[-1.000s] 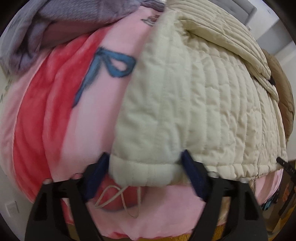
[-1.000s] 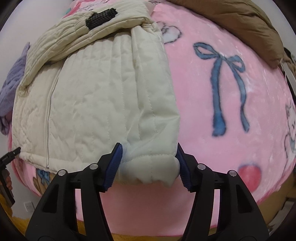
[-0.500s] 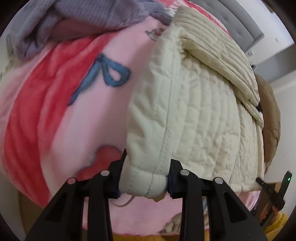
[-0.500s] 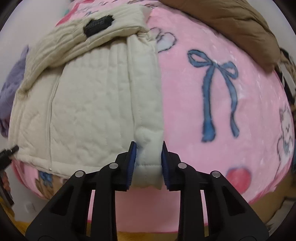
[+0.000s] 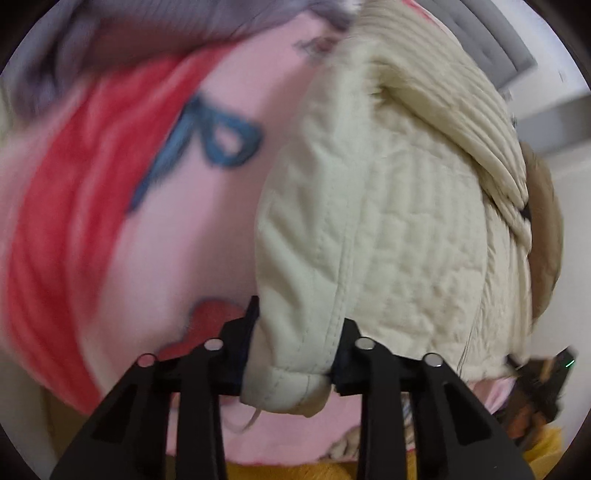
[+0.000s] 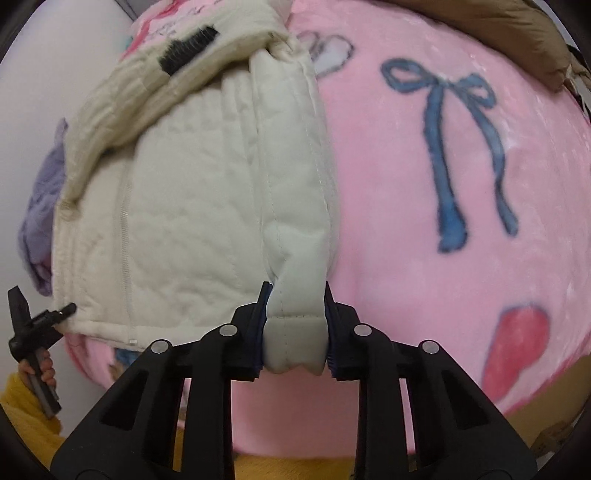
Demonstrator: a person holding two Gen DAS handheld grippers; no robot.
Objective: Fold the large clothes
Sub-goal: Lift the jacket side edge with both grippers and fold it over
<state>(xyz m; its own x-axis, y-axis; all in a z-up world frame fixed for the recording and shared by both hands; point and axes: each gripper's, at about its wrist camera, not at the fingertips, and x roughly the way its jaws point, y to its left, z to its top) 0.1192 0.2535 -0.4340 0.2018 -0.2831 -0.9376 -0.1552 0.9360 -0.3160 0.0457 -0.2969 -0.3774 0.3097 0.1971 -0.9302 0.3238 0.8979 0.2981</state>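
A cream quilted jacket (image 5: 388, 221) lies on a pink blanket (image 5: 192, 236), its upper part folded over. My left gripper (image 5: 291, 354) is shut on the jacket's near left hem corner and holds it lifted off the blanket. In the right wrist view the jacket (image 6: 184, 221) fills the left half, with a black patch on its folded top. My right gripper (image 6: 295, 332) is shut on the near right hem corner, which bunches between the blue pads.
The pink blanket (image 6: 424, 240) carries blue bows and red hearts. A purple garment (image 5: 129, 33) lies at the far left, a brown one (image 6: 498, 33) at the far right. The other gripper's handle (image 6: 33, 332) shows at the left edge.
Both grippers closed from open onto the jacket's near hem corners. They have since lifted the hem, and the left view has swung.
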